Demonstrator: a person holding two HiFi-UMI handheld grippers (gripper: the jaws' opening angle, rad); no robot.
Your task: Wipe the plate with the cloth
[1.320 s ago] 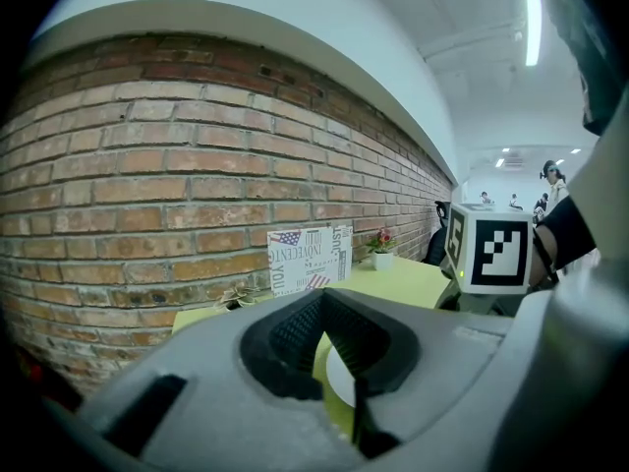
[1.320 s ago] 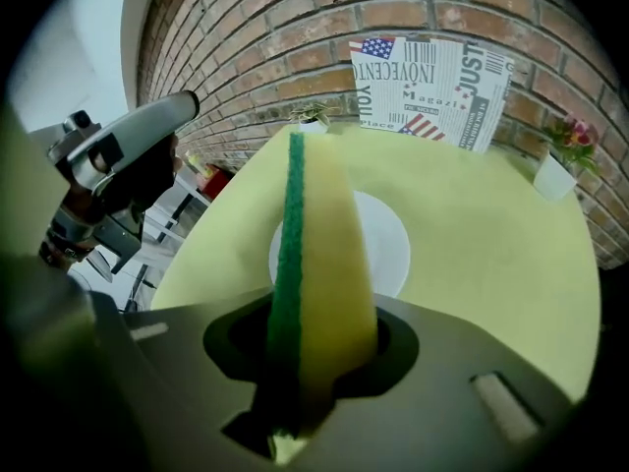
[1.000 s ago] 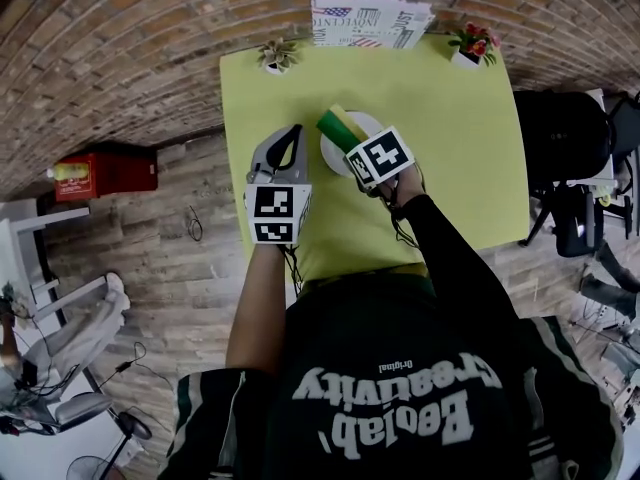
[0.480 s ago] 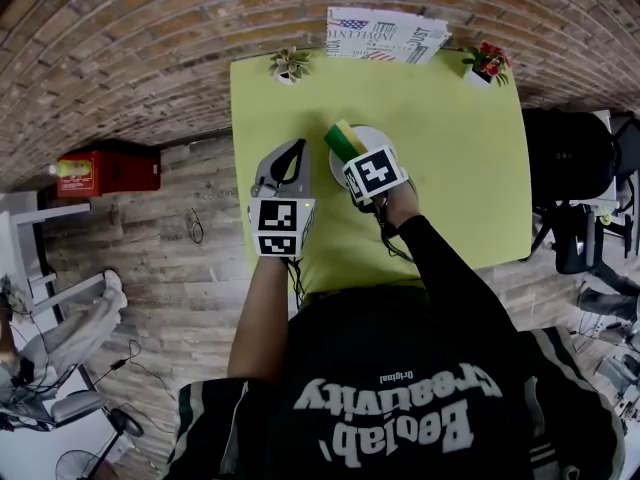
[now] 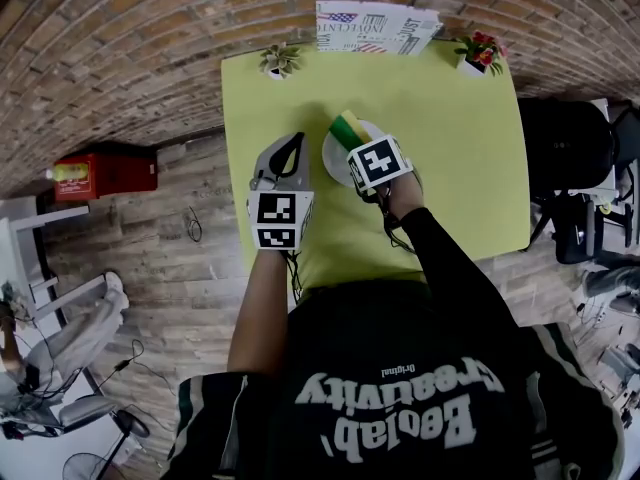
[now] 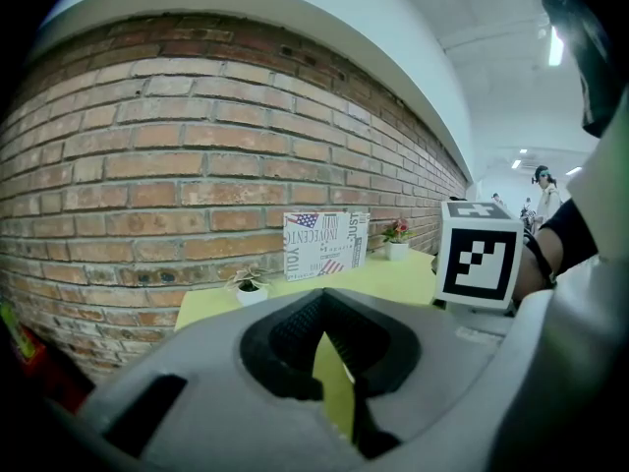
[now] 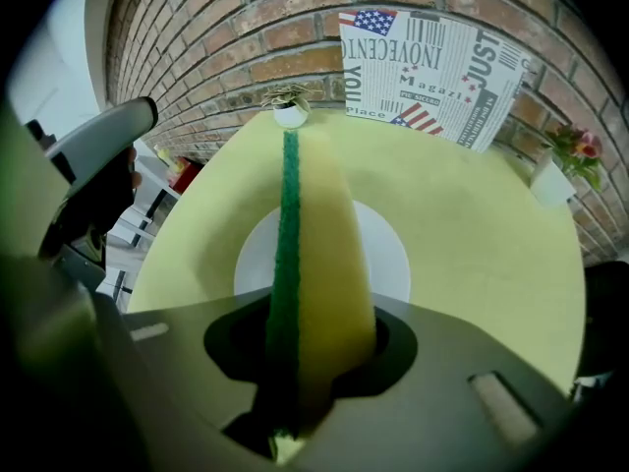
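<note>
A white plate (image 5: 338, 156) (image 7: 388, 254) lies on the yellow-green table (image 5: 450, 138), a little left of its middle. My right gripper (image 5: 357, 140) (image 7: 314, 362) is shut on the cloth, a yellow sponge with a green scouring side (image 5: 348, 128) (image 7: 319, 254). The sponge stands on edge over the plate and pokes past its far-left rim. My left gripper (image 5: 287, 156) (image 6: 329, 347) hovers at the table's left side, just left of the plate, its jaws shut with nothing between them. The right gripper's marker cube (image 6: 479, 254) shows in the left gripper view.
A printed paper bag (image 5: 375, 26) stands at the table's far edge against the brick wall. A small green potted plant (image 5: 279, 60) sits at the far left corner, a red-flowered one (image 5: 478, 48) at the far right. A red box (image 5: 105, 171) rests on the floor to the left.
The right gripper and its sponge have shifted slightly over the plate. The left gripper stays beside the plate, still shut.
</note>
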